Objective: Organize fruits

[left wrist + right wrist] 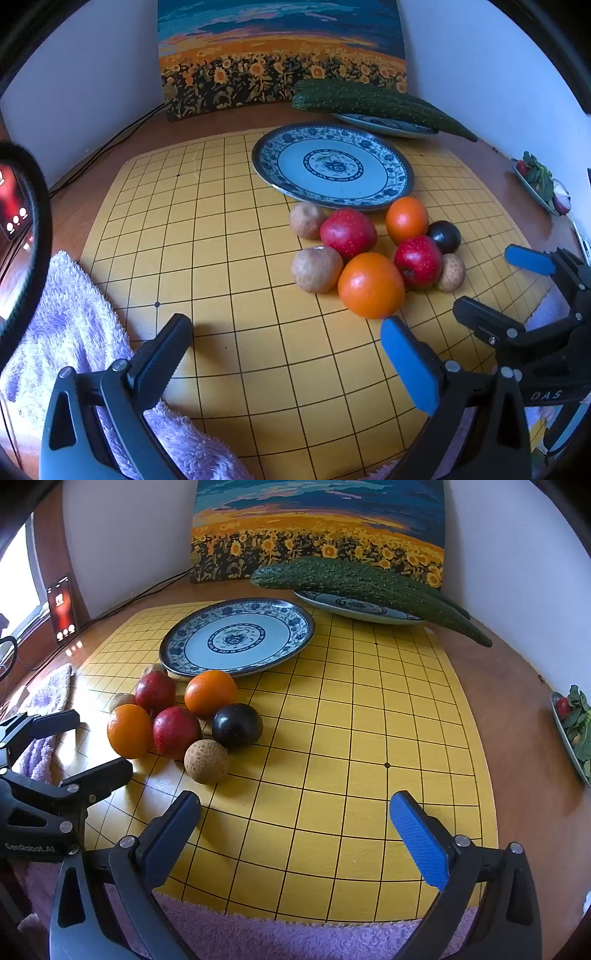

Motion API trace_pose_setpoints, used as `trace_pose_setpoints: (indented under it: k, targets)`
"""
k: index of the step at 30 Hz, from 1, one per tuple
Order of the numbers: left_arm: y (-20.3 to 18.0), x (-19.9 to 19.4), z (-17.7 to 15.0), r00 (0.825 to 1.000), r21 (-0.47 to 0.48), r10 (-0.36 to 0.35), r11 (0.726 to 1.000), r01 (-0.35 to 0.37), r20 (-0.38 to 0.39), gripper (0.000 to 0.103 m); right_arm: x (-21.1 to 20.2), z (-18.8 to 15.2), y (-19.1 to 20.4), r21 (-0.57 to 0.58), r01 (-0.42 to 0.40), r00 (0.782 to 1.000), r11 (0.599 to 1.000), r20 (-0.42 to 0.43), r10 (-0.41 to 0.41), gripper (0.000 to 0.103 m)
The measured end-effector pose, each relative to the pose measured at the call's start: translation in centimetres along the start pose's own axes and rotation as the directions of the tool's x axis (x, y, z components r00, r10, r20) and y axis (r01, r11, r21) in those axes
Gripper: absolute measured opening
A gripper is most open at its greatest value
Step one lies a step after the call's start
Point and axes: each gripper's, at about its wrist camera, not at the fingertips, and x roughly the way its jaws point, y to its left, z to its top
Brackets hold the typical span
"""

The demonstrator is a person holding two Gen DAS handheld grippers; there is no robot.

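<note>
Several fruits lie in a cluster on the yellow grid board (pixel 221 258) in front of an empty blue-patterned plate (pixel 332 166): two oranges (pixel 370 285), two red apples (pixel 348 232), a dark plum (pixel 444 236) and three brown round fruits (pixel 316 268). The cluster shows at the left of the right wrist view, with the plum (pixel 237 724) and the plate (pixel 236 640). My left gripper (pixel 288 339) is open and empty, just short of the near orange. My right gripper (pixel 295 819) is open and empty over bare board, right of the fruits; it also shows in the left wrist view (pixel 491 280).
A second plate (pixel 354 607) at the back holds a large green cucumber (pixel 362 581). A sunflower painting (pixel 280 55) leans on the wall. A purple towel (pixel 66 332) lies along the board's near and left edges. A small dish of greens (pixel 572 731) sits far right. A phone (pixel 62 607) stands at left.
</note>
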Motion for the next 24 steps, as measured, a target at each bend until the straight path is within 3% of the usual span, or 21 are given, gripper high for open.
trace_pose_setpoints:
  k: [24]
  targets:
    - [0.03,0.04,0.06,1.0,-0.001,-0.001,1.0,0.001,0.003,0.103,-0.02,0.0,0.07,0.001,-0.001,1.0,1.0,0.004,0.001,0.103]
